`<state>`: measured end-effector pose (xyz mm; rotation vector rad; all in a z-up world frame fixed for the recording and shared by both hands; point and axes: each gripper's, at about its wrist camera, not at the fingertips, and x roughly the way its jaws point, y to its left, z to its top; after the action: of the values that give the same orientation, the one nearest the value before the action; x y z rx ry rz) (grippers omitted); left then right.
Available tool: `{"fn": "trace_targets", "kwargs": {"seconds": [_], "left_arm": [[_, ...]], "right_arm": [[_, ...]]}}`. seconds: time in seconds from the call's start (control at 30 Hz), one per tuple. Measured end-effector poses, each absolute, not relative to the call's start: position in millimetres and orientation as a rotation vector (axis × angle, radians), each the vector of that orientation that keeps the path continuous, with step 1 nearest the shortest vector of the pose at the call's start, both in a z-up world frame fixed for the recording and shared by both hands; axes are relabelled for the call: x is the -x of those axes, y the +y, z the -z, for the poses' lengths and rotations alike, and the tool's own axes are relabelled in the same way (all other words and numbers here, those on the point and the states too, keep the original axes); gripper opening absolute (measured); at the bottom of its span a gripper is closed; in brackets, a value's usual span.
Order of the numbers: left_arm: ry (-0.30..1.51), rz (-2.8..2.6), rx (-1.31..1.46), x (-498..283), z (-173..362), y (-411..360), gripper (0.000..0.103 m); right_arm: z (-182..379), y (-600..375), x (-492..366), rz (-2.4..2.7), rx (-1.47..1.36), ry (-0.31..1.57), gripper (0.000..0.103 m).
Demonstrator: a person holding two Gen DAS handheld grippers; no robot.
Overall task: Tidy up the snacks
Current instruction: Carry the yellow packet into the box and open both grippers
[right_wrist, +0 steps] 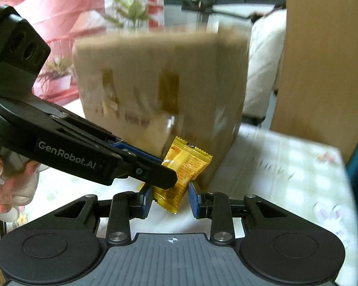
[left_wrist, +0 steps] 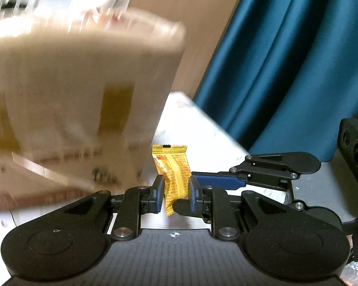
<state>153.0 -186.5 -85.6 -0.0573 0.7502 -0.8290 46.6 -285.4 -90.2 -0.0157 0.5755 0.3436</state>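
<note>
We saw the left gripper (left_wrist: 174, 191) clamped on the yellow snack packet (left_wrist: 173, 170). The right gripper (right_wrist: 170, 199) straddled the packet's lower end, narrowly parted; its grip was unclear. A blurred cardboard box (right_wrist: 155, 90) stood just beyond.

Teal curtain (left_wrist: 286, 54) at right, tall brown board (left_wrist: 191, 23) beside it; pink drape (right_wrist: 59, 7), potted plant (right_wrist: 133, 4) behind.

Count: 1 yellow snack packet (left_wrist: 173, 174), 1 cardboard box (right_wrist: 160, 90), 2 hand-held grippers – left hand-held gripper (left_wrist: 174, 191) and right hand-held gripper (right_wrist: 170, 199) – 1 bench (right_wrist: 286, 171) with pale patterned cloth, 1 teal curtain (left_wrist: 286, 59).
</note>
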Motion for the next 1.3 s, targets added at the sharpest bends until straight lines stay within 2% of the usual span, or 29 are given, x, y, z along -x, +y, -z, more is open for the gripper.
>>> {"fn": "trace_targets", "kwargs": {"seconds": [0.27,0.53,0.7,1.07,1.13,1.2,1.23,1.3], "left_arm": [[0.572,0.839,0.074,-156.6,17.4,-173.5,0.023],[0.521,0.785,0.138,-190.8,-10.7,-153.2,0.023],[0.536,0.740,0.152,-227.2,-15.8,-135.8,0.023],[0.639,0.659,0.177,-283.5,-0.3,-127.9,0.023],[0.643,0.640,0.172,-284.5,1.4,-130.1,0.030],[0.640,0.618,0.163,-280.7,-0.3,-124.3,0.051],[0.636,0.606,0.158,-279.6,-2.2,-121.4,0.056],[0.623,0.581,0.154,-271.4,-5.0,-112.4,0.066]], "right_arm": [[17.2,-278.1,-48.1,-0.316,0.101,0.411,0.029],[-30.7,-259.3,-89.0,-0.348,0.195,0.339,0.029],[-39.8,-240.4,-134.5,-0.377,0.223,0.347,0.029],[-24.9,-213.0,-205.9,-0.377,0.190,0.497,0.029],[-22.6,-212.3,-205.9,-0.370,0.183,0.515,0.030],[-22.1,-209.4,-205.9,-0.350,0.193,0.524,0.033],[-22.1,-208.5,-204.9,-0.344,0.196,0.524,0.035],[-24.2,-208.1,-202.3,-0.328,0.194,0.518,0.048]]}}
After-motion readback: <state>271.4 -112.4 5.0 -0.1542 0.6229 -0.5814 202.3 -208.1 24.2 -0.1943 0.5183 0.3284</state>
